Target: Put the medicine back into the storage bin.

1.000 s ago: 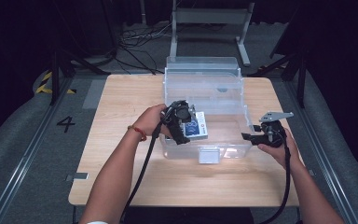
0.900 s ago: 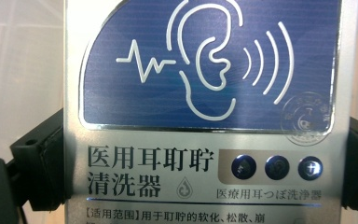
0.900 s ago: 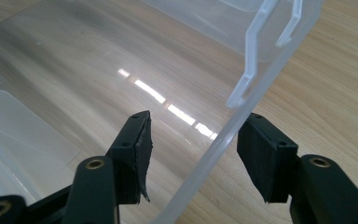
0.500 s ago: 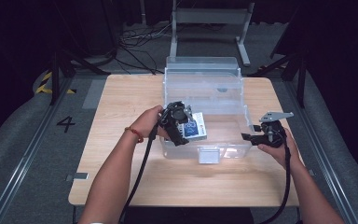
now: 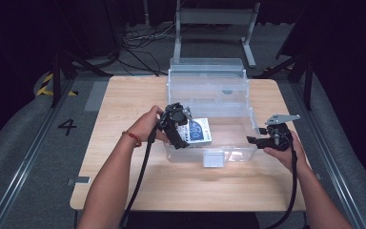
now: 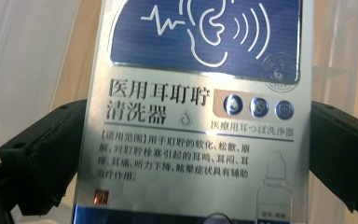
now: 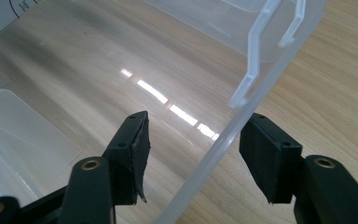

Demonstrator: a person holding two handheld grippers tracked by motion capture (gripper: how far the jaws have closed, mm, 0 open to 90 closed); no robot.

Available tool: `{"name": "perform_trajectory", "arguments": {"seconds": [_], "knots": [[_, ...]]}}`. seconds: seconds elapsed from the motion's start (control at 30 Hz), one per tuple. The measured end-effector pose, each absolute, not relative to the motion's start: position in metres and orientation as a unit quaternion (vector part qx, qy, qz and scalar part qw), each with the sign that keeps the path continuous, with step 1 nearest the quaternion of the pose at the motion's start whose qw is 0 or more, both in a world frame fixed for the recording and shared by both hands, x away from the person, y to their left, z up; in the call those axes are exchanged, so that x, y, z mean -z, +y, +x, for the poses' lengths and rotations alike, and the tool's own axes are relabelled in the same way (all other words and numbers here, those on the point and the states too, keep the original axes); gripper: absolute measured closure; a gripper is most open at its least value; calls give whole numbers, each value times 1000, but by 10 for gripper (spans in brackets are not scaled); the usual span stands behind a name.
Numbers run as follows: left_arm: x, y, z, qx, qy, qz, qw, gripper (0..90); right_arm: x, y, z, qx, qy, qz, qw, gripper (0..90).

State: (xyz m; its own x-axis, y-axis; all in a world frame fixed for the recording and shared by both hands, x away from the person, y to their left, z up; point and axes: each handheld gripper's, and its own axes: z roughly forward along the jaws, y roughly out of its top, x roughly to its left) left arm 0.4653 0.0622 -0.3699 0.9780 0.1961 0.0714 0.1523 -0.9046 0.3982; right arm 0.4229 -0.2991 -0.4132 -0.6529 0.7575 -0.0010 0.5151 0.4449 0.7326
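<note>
- The small box (image 5: 198, 131), silvery with a dark blue panel showing an ear and sound waves, sits centre frame inside the clear plastic bin (image 5: 209, 90), pinched between the left gripper (image 5: 178, 136) jaws.
- Since a second ago the box has barely shifted. The right gripper (image 5: 257, 140) jaws have just been opening and now straddle the bin's right wall without pressing it.
- Chinese print reads 医用耳聍清洗器.
</note>
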Motion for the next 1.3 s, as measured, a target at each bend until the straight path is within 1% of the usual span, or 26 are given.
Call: {"name": "perform_trajectory", "arguments": {"seconds": [0.07,0.17,0.2,0.23,0.27,0.3,0.33,0.4,0.43,0.47,0.5,0.53,0.57,0.6,0.67,0.73,0.83,0.87,0.97,1.0,1.07,1.1,1.13,1.2,1.23,1.3], "knots": [[370,63,464,-55,99,973,200,8,413,-299,423,-363,833,382,167,437],[368,65,461,-64,94,974,197,8,413,-299,423,-363,834,382,168,437],[365,68,459,-67,98,971,206,17,413,-299,423,-363,833,382,168,436],[363,71,459,-68,90,971,211,86,413,-299,423,-363,833,382,168,435],[363,71,459,-68,90,971,211,176,413,-299,423,-363,833,382,168,435],[360,76,460,-53,92,970,218,176,413,-299,423,-363,833,382,167,431],[359,79,459,-51,101,969,219,245,413,-299,423,-364,834,379,168,412],[357,86,458,-62,113,967,220,126,413,-298,422,-362,835,378,170,407],[356,88,457,-62,121,964,227,190,413,-298,422,-362,835,378,170,406],[355,91,456,-60,126,963,230,226,413,-298,422,-362,835,378,170,406],[354,93,455,-65,126,963,231,193,413,-298,422,-362,835,378,170,406],[354,95,453,-65,129,961,237,139,413,-298,422,-362,835,378,169,405],[353,97,449,-68,128,960,241,165,413,-298,422,-362,835,378,170,403],[353,99,446,-69,130,958,245,212,413,-298,422,-363,835,377,170,389],[353,101,439,-66,128,957,252,157,413,-298,422,-364,835,376,171,380],[353,103,430,-70,124,954,264,188,413,-299,422,-365,835,374,171,369],[355,103,414,-72,114,952,274,197,411,-301,422,-368,834,374,175,360],[357,102,409,-76,105,953,272,213,409,-303,421,-373,831,373,175,359],[367,95,394,-92,109,953,267,256,400,-307,420,-388,824,371,183,354],[370,93,391,-91,108,954,264,291,395,-309,421,-393,823,366,186,353],[375,89,386,-82,98,956,266,301,385,-309,423,-399,819,364,193,352],[375,89,386,-82,98,956,266,321,385,-309,423,-399,819,364,193,352],[379,85,384,-83,100,956,261,321,380,-308,425,-403,818,360,196,353],[385,81,382,-84,106,957,256,344,365,-302,429,-402,822,343,210,352],[386,80,383,-83,110,958,253,370,356,-298,432,-400,826,331,218,351],[390,79,385,-78,115,957,256,388,340,-291,440,-402,828,318,226,351]]}}
